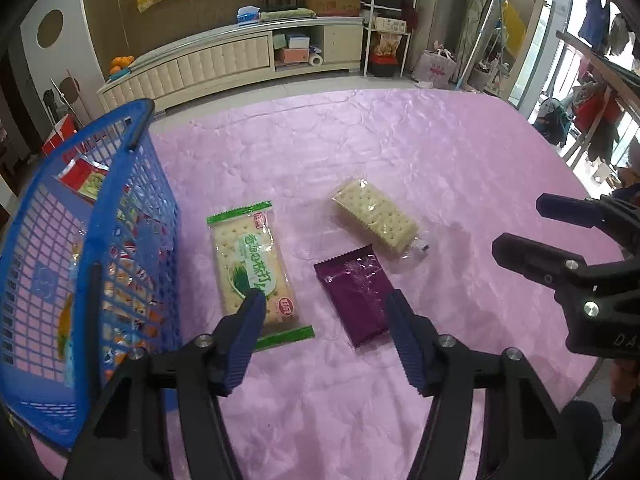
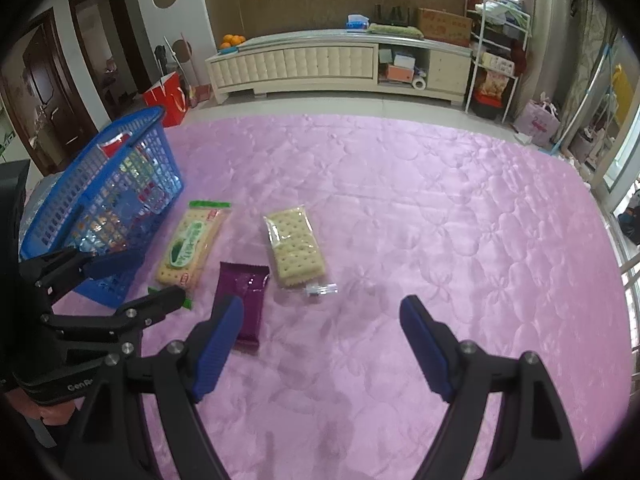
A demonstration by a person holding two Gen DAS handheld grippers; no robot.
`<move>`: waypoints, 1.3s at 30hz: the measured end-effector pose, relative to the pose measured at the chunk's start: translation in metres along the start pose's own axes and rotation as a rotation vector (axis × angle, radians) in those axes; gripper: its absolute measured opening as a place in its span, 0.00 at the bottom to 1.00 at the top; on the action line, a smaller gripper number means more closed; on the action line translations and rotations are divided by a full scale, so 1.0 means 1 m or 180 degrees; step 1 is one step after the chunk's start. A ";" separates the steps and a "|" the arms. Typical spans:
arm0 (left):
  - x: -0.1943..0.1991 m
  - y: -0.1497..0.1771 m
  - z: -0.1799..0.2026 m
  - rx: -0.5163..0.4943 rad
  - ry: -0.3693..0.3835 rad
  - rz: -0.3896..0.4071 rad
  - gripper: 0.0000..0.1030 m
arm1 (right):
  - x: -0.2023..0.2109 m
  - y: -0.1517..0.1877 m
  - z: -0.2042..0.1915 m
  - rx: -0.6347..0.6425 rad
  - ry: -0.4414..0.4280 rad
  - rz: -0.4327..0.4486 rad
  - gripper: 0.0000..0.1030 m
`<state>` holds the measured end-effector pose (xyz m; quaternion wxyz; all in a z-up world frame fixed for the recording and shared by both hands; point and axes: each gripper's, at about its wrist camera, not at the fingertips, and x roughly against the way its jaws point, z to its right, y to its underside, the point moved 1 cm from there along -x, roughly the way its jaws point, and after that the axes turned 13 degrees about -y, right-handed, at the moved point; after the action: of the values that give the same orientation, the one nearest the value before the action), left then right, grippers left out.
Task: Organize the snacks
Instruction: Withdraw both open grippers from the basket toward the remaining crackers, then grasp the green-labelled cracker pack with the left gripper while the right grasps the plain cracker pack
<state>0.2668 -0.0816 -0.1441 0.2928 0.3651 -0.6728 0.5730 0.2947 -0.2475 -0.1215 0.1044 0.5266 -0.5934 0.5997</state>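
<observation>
Three snacks lie on the pink quilted worktop (image 1: pixel 400 152) just beside the blue basket (image 1: pixel 132 216), which already holds several packets. The left tongs (image 1: pixel 324 312) hang apart over the green-trimmed cracker pack (image 1: pixel 252 264) and the purple packet (image 1: pixel 356 292), gripping nothing. The right tongs (image 2: pixel 320 320) gape wide and empty too, near the clear cracker pack (image 2: pixel 294 246). Best to straddle one pack across its narrow width (crackers crush easily) and close gently.

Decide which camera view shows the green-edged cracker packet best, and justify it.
The left wrist view: the green-edged cracker packet lies close and large, its label legible, though a fingertip of the left gripper covers one corner. The right wrist view shows the packet smaller, off to the side, beside the blue basket.
</observation>
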 end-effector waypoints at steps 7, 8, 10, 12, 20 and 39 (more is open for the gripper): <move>-0.028 -0.001 -0.015 0.0190 -0.0069 -0.0101 0.53 | -0.034 -0.009 0.003 -0.0002 -0.0032 -0.0104 0.81; -0.030 -0.002 -0.016 0.0190 -0.0050 -0.0106 0.53 | -0.038 -0.011 0.003 -0.0004 -0.0041 -0.0115 0.81; -0.034 -0.003 -0.014 0.0136 -0.0069 -0.0099 0.53 | -0.047 -0.013 0.004 -0.0017 -0.0063 -0.0130 0.81; -0.040 -0.004 -0.013 0.0104 -0.0115 -0.0100 0.53 | -0.054 -0.015 0.005 -0.0015 -0.0056 -0.0147 0.81; -0.070 -0.003 -0.023 0.0183 -0.0305 -0.0217 0.53 | -0.076 -0.014 0.006 0.0001 -0.0040 -0.0188 0.81; -0.085 -0.020 -0.014 -0.0064 -0.0728 -0.0213 0.54 | -0.097 -0.017 0.012 -0.0046 -0.0047 -0.0128 0.81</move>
<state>0.3306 -0.0557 -0.2001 0.2368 0.4473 -0.6950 0.5107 0.3548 -0.2042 -0.1873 0.1158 0.5421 -0.5878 0.5892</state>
